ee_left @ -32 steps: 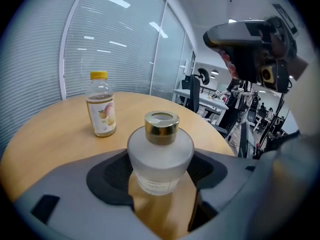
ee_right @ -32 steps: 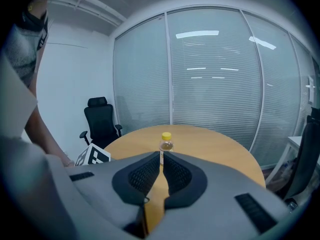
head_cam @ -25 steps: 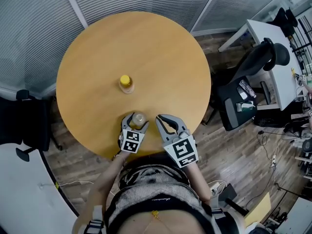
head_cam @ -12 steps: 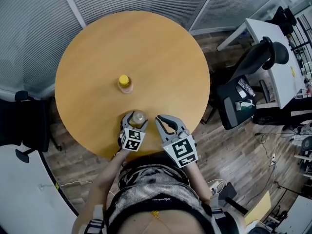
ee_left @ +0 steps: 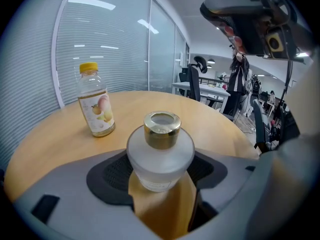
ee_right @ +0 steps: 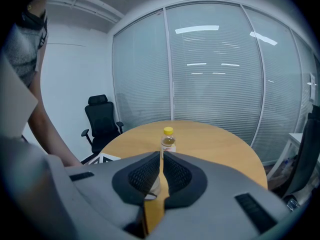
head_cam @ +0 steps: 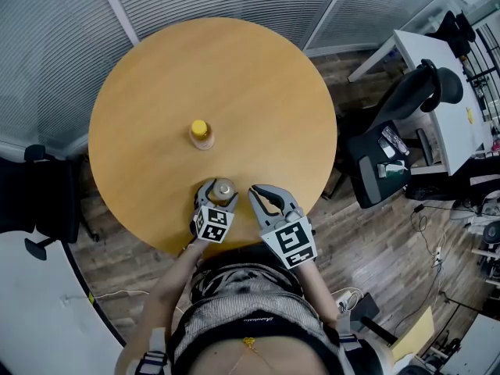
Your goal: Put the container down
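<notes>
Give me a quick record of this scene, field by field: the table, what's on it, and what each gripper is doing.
surface: round wooden table
container: frosted glass jar with a gold cap, upright, near the table edge closest to the person
container contact: cannot tell whether its base rests on the table
other item: clear plastic bottle with a yellow cap, upright near the table's middle, apart from the jar
left gripper: jaws closed on the jar's sides
right gripper: jaws together, nothing between them

Left tool (head_cam: 219, 192) grips the container (ee_left: 160, 156), right tool (ee_right: 160, 156) alongside, jaws together
</notes>
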Available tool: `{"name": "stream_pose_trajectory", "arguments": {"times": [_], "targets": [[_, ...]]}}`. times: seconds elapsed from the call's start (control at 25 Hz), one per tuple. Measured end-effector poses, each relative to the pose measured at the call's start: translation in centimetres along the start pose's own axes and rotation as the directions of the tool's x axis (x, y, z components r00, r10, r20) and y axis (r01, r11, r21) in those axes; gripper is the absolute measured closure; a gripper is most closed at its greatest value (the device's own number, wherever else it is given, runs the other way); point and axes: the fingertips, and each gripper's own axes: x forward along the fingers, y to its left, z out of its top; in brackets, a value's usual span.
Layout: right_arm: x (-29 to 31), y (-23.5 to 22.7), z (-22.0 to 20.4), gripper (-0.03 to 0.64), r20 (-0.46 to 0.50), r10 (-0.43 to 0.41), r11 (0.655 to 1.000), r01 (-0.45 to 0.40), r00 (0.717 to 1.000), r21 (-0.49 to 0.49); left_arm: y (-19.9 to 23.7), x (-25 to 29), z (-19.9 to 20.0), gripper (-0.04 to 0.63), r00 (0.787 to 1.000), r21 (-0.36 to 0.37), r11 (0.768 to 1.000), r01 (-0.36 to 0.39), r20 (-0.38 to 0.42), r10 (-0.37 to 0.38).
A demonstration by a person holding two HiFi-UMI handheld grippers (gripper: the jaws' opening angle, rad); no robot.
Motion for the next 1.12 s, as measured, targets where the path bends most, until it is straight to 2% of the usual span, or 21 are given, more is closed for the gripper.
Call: {"name": "stream_pose_trajectory", "arguments": {"times": [1.12], "targets": [[-0.43, 0.13, -0.03, 0.583, 0.003, -0.01, 1.0, 0.01, 1.0, -0.011, 0.09, -0.12, -0.11, 0.256, 1.0, 0.02, 1.0, 0.022, 0.014, -0.022]]}}
